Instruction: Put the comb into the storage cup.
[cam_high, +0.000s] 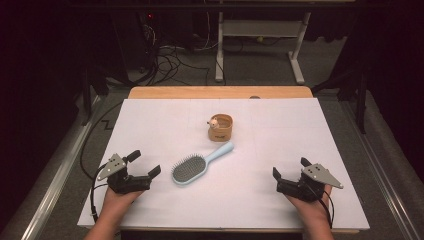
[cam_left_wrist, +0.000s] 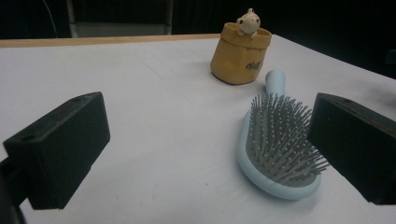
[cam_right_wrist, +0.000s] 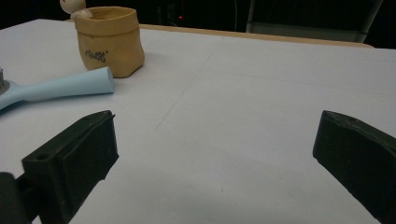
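Pale-blue hairbrush (cam_high: 196, 166) lies bristles-up just right of the wide-open, empty left claw (cam_high: 147, 163), not touching.

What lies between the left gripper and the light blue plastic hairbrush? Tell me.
Nothing: in the high view, bare white table separates the open left gripper from the light blue plastic hairbrush.

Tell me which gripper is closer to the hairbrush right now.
The left gripper: the light blue hairbrush has its bristle head just beside that gripper's jaws. The right gripper sits well off across bare white table. Both have open jaws, holding nothing.
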